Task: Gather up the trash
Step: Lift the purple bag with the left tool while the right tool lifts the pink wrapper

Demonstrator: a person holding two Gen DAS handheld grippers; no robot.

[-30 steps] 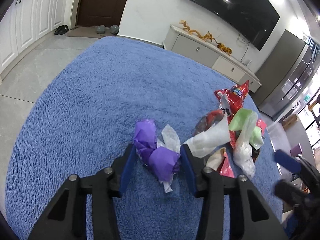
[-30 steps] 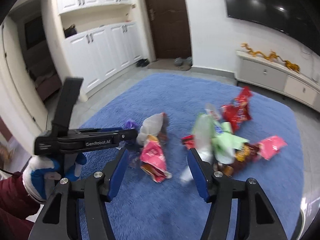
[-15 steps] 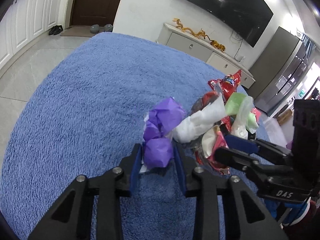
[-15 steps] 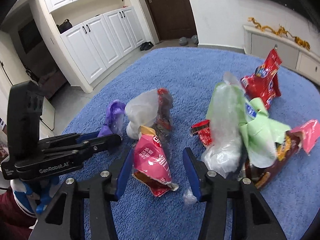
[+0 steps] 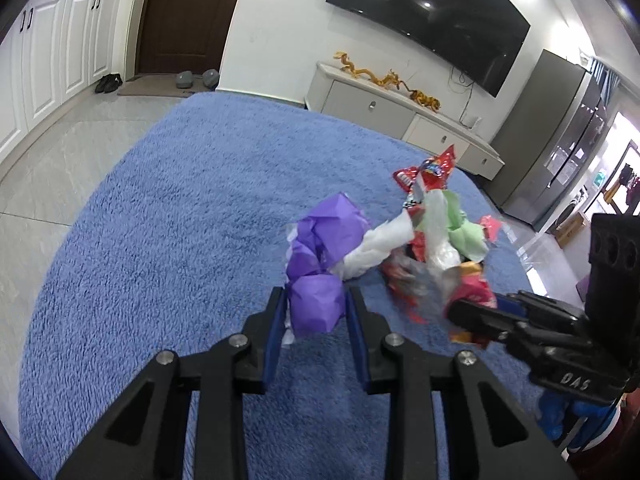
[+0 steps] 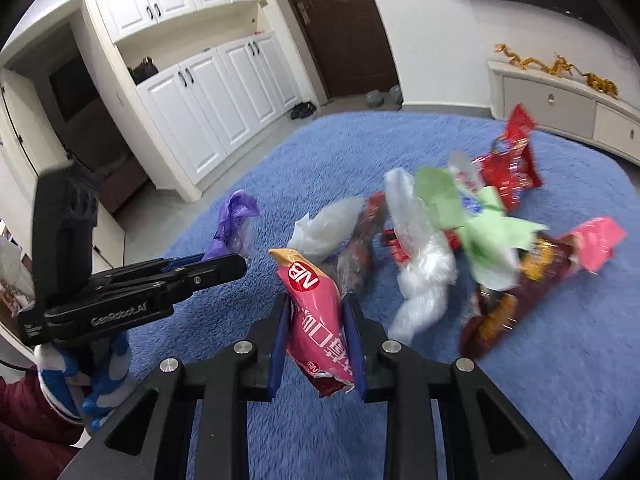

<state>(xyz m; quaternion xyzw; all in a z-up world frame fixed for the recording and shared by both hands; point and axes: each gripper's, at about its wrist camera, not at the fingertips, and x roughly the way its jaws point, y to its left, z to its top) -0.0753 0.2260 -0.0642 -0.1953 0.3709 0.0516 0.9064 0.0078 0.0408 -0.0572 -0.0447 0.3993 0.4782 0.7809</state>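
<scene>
Both jaws were closing: left gripper (image 5: 316, 312) on purple wad (image 5: 316, 308), right gripper (image 6: 318, 332) on pink packet (image 6: 320, 320); we judged the slick packet might slip.

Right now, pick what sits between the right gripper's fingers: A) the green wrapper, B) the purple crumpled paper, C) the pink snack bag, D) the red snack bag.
C: in the right wrist view the right gripper has its closing jaws pressed on both sides of the pink snack bag.

left claw (image 5: 316, 312) closing, right claw (image 6: 318, 332) closing
</scene>
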